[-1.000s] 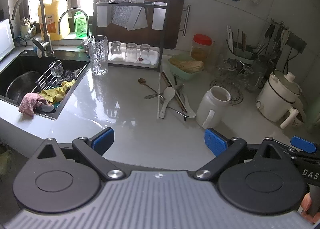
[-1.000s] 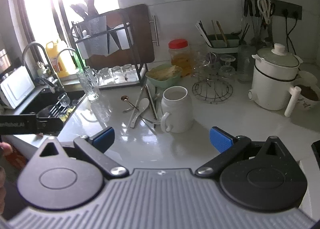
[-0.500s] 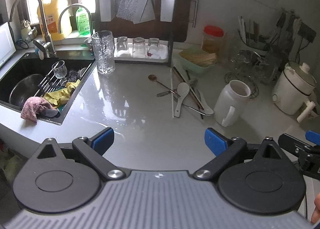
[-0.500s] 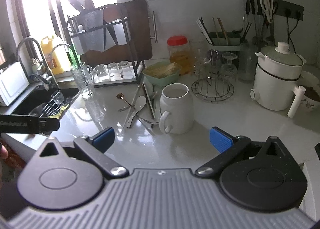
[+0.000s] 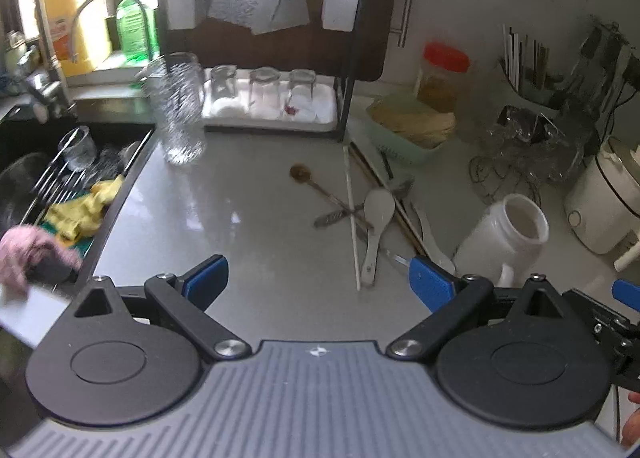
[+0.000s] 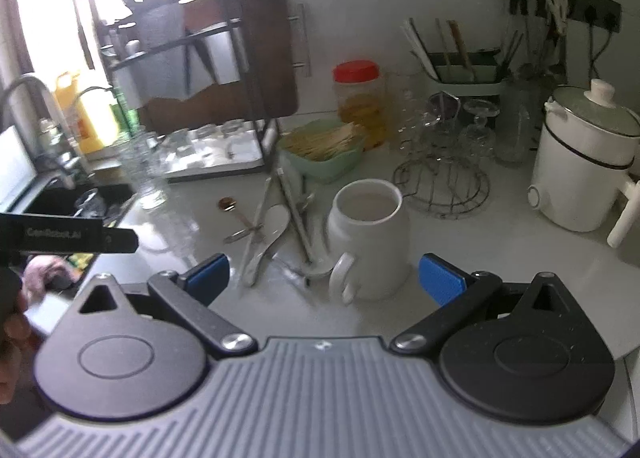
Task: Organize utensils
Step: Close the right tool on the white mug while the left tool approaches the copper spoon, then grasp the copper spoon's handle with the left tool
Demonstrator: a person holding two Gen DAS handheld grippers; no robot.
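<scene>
A loose pile of utensils lies on the grey counter: a white ceramic spoon, a brown-bowled metal spoon, chopsticks and metal cutlery. A white handled jar stands open-topped just right of the pile. My left gripper is open and empty, above the counter short of the pile. My right gripper is open and empty, just in front of the jar.
A sink with rack, glass and cloths lies left. A tall glass, a dish rack with glasses, a green basket, a red-lidded jar, a wire trivet, a utensil holder and a white pot line the back.
Both grippers moved forward toward the utensil pile and jar, which now look larger and nearer. Both stayed open. Nothing on the counter moved.
</scene>
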